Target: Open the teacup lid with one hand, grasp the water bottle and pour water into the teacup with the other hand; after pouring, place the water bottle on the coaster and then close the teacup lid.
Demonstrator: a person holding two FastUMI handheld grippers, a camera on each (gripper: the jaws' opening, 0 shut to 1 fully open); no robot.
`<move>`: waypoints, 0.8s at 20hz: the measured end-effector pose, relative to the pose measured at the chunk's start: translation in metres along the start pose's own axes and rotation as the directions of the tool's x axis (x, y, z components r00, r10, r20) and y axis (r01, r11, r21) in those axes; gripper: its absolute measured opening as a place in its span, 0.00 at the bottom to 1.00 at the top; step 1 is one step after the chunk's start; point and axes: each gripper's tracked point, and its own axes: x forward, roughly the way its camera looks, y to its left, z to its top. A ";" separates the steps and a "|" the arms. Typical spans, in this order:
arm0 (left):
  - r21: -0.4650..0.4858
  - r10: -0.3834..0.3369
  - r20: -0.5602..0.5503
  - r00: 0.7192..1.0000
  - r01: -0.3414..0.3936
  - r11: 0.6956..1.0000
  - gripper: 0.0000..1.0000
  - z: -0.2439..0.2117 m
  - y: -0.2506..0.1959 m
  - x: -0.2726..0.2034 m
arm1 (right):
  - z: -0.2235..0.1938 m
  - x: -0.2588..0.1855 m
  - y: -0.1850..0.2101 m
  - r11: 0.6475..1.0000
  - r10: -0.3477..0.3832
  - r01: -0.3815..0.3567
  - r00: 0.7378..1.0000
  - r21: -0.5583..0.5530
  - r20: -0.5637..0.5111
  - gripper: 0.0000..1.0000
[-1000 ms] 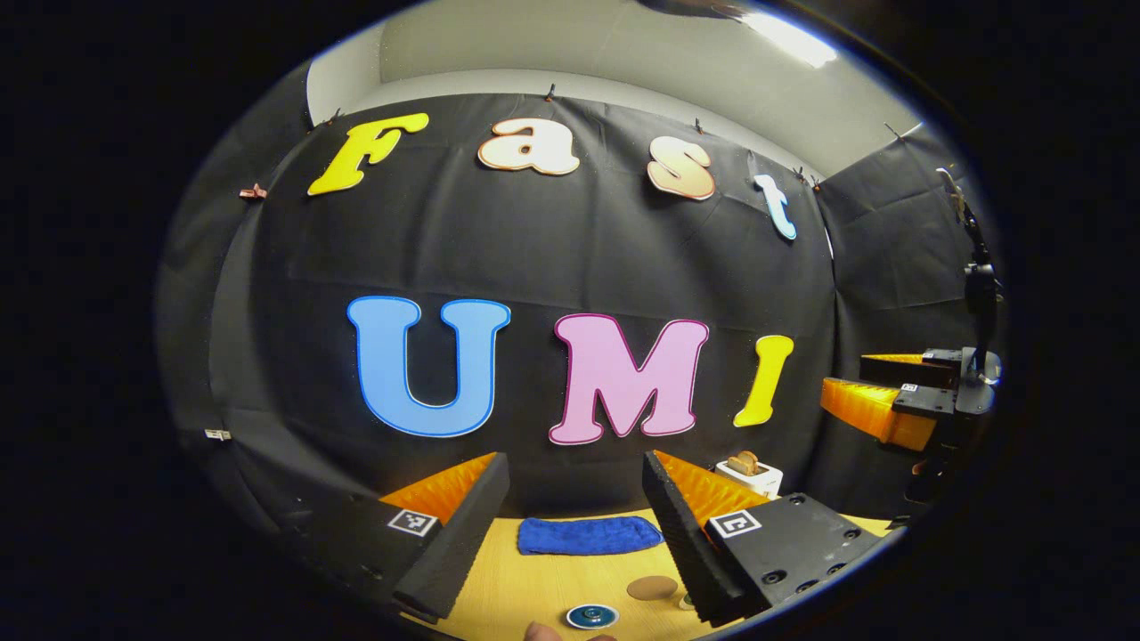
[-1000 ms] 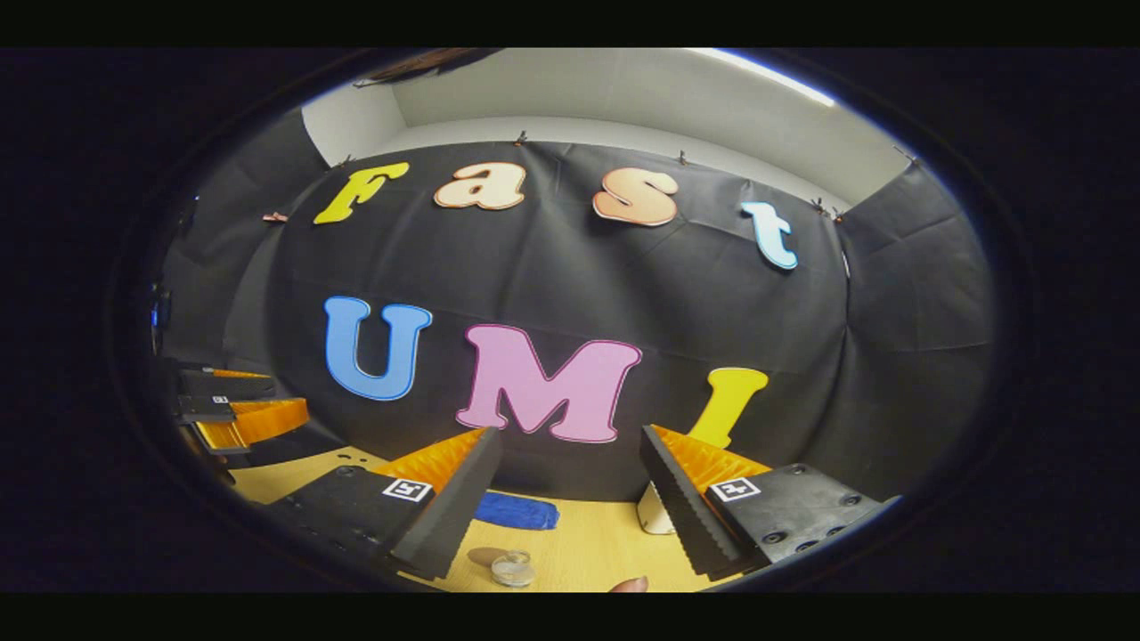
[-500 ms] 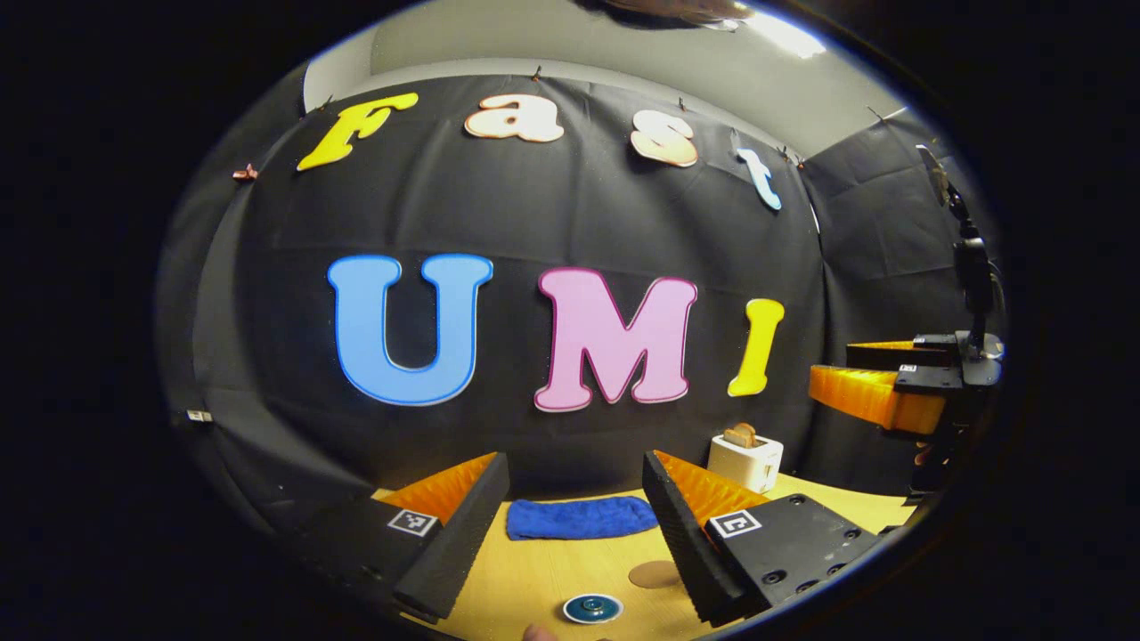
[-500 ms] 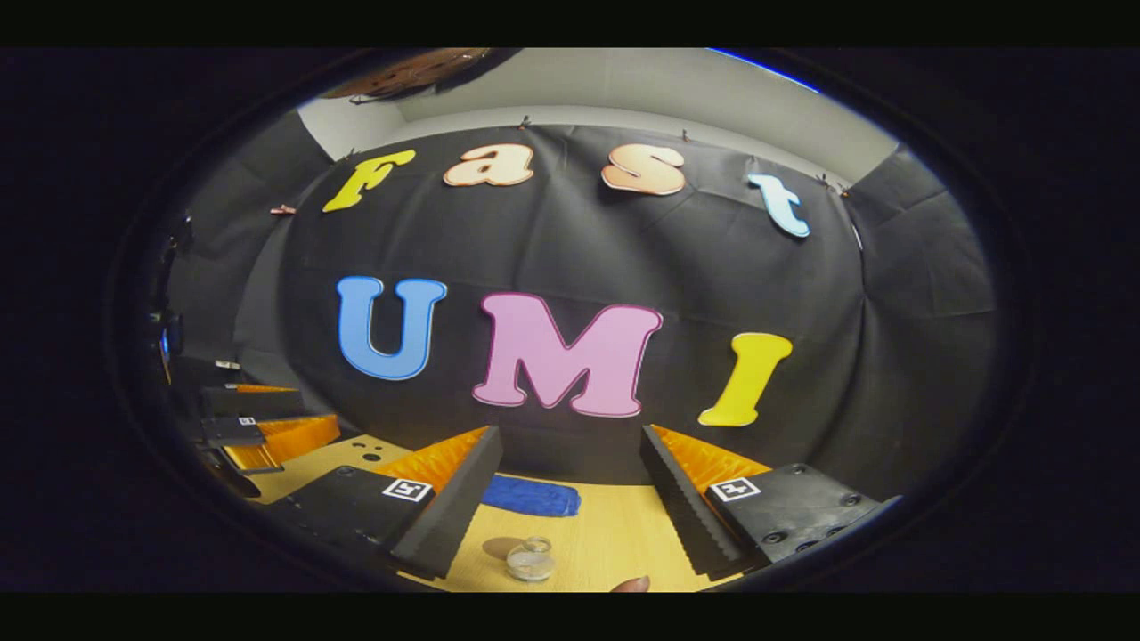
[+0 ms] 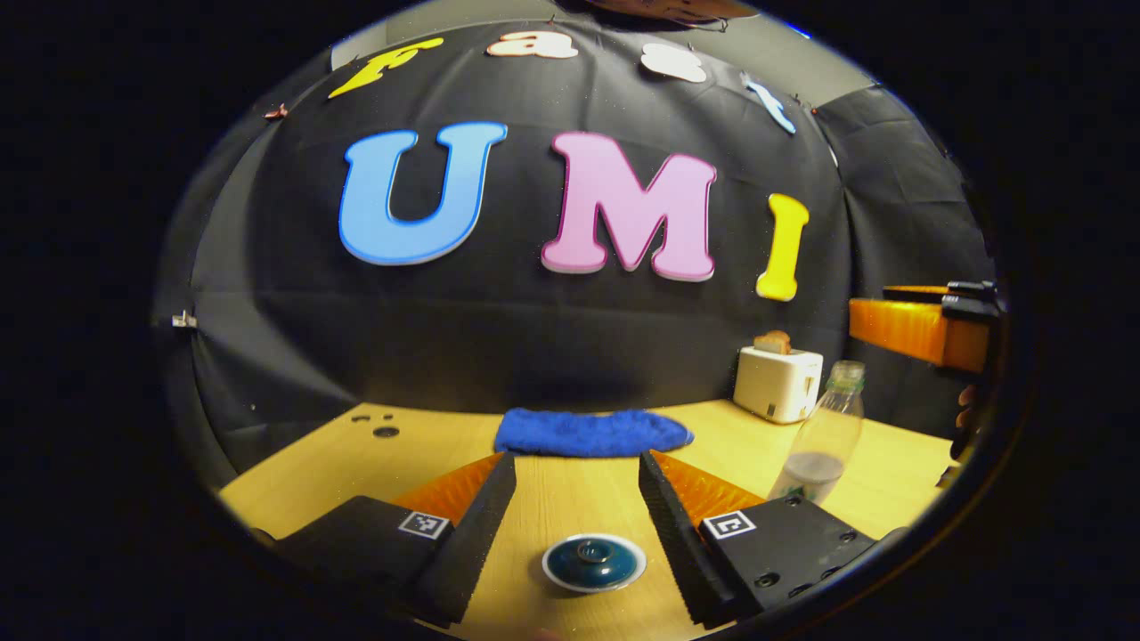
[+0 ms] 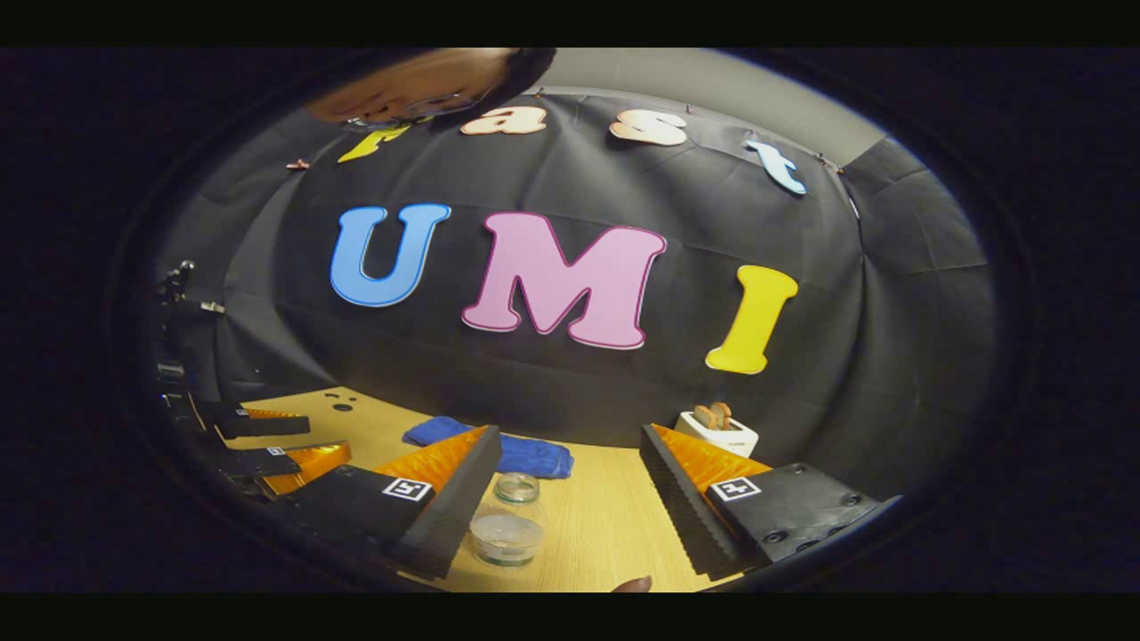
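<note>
A dark blue teacup lid with a white rim around it sits on the wooden table, low between the fingers of my open left gripper, which hovers above it without touching. The clear water bottle stands upright to the right, holding a little water. In the right gripper view that water bottle is seen from above, between the fingers of my open right gripper and closer to the left finger; nothing is held. The left gripper is at the left edge, the right gripper at the right edge.
A blue cloth lies at the back of the table by the black wall. A white toaster with bread in it stands at the back right, behind the bottle. A fingertip pokes in at the bottom edge.
Both grippers have tipped down and come closer to the table. The teacup lid now lies well between the left fingers, and the bottle has grown larger between the right fingers.
</note>
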 end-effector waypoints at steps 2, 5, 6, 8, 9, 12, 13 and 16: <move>-0.026 -0.013 -0.044 0.999 0.012 1.000 0.70 -0.027 -0.006 0.005 | -0.016 0.001 -0.001 1.000 -0.008 0.008 1.000 0.001 -0.015 0.97; -0.017 -0.014 -0.065 0.998 0.013 1.000 0.60 -0.045 -0.008 0.008 | -0.012 0.003 -0.001 1.000 -0.012 0.011 1.000 0.019 0.003 0.97; -0.007 -0.018 -0.063 0.998 0.018 1.000 0.60 -0.045 -0.009 0.010 | -0.009 0.005 0.001 1.000 -0.007 0.006 1.000 0.019 0.009 0.96; 0.014 -0.028 -0.057 0.998 0.029 0.999 0.60 -0.046 -0.011 0.009 | -0.003 0.002 0.001 1.000 0.001 -0.002 1.000 0.017 0.018 0.97; 0.025 -0.037 -0.059 0.998 0.039 0.999 0.60 -0.047 -0.014 0.009 | -0.002 0.002 0.003 1.000 0.009 -0.010 1.000 0.023 0.017 0.97; 0.046 -0.050 -0.085 0.995 0.054 0.998 0.59 -0.058 -0.018 0.011 | 0.002 -0.001 0.009 0.999 0.031 -0.031 0.999 0.035 0.015 0.97; 0.049 -0.052 -0.087 0.995 0.056 0.997 0.56 -0.058 -0.019 0.013 | 0.001 -0.003 0.010 0.999 0.037 -0.037 0.999 0.036 0.012 0.97; 0.078 -0.034 -0.117 0.993 0.043 0.996 0.41 -0.065 -0.017 0.015 | -0.003 -0.007 0.015 0.997 0.051 -0.051 0.999 0.054 0.000 0.97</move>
